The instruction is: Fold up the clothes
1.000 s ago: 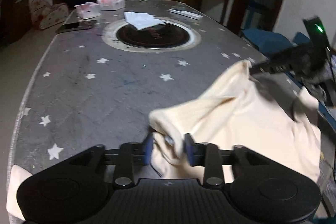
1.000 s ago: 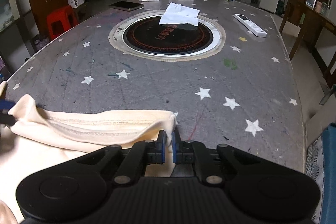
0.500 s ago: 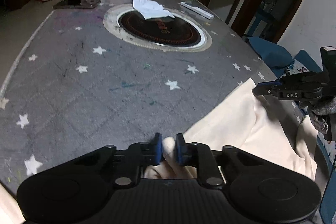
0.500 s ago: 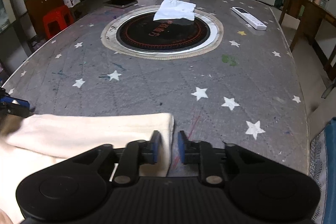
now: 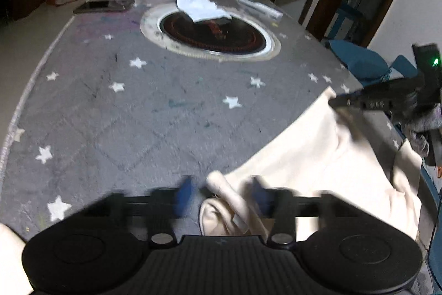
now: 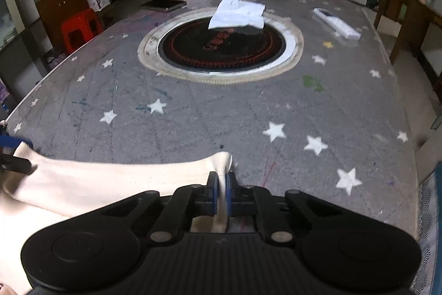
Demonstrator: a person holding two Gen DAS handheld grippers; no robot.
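While right fingers (image 6: 212, 192) pinch soft cream cloth (image 6: 110, 179), left fingers (image 5: 183, 195) apart around rolled fold.

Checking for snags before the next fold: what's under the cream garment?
Only the grey star-patterned table shows around the cream garment, which lies on its near edge. Anything beneath the cloth is covered and cannot be seen.

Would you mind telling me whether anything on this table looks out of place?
A crumpled white cloth or tissue lies across the far rim of the round black hob set into the table, an odd spot for it.
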